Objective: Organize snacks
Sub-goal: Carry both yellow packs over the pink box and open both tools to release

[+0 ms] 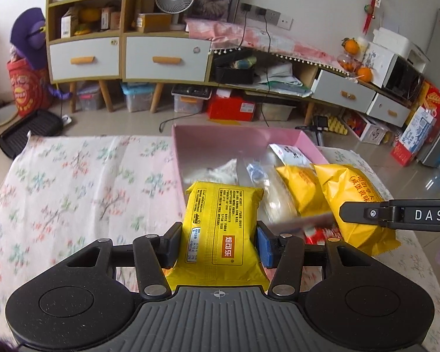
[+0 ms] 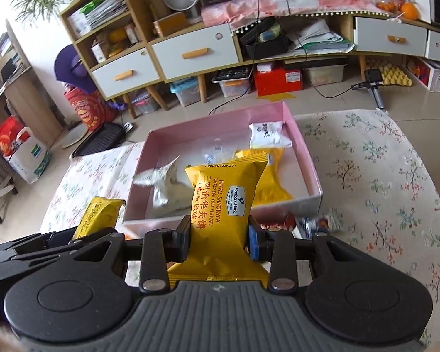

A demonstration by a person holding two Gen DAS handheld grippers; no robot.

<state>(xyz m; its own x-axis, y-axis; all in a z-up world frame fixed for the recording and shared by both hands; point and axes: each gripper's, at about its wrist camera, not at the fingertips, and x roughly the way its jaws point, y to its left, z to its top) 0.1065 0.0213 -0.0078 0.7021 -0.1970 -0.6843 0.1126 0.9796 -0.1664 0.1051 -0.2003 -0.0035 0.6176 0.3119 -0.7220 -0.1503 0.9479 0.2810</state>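
Note:
My left gripper [image 1: 218, 239] is shut on a yellow snack packet [image 1: 223, 220], its printed back facing up, held above the floral cloth beside the pink box [image 1: 190, 138]. My right gripper [image 2: 218, 234] is shut on a yellow waffle sandwich packet [image 2: 224, 202], held in front of the pink box [image 2: 220, 118]. The same waffle packet [image 1: 358, 202] and the right gripper's finger [image 1: 363, 212] show at the right of the left wrist view. The left-held packet [image 2: 98, 212] shows at the left of the right wrist view. Inside the box lie another yellow packet [image 2: 271, 182], a white packet [image 2: 267, 135] and clear bags [image 2: 167, 187].
A table with a floral cloth [image 1: 73, 182] carries the box. Small wrapped snacks [image 2: 316, 223] lie on the cloth in front of the box's near right corner. Behind stand drawer cabinets [image 1: 167, 58], storage bins and a black tray [image 1: 29, 132] on the floor.

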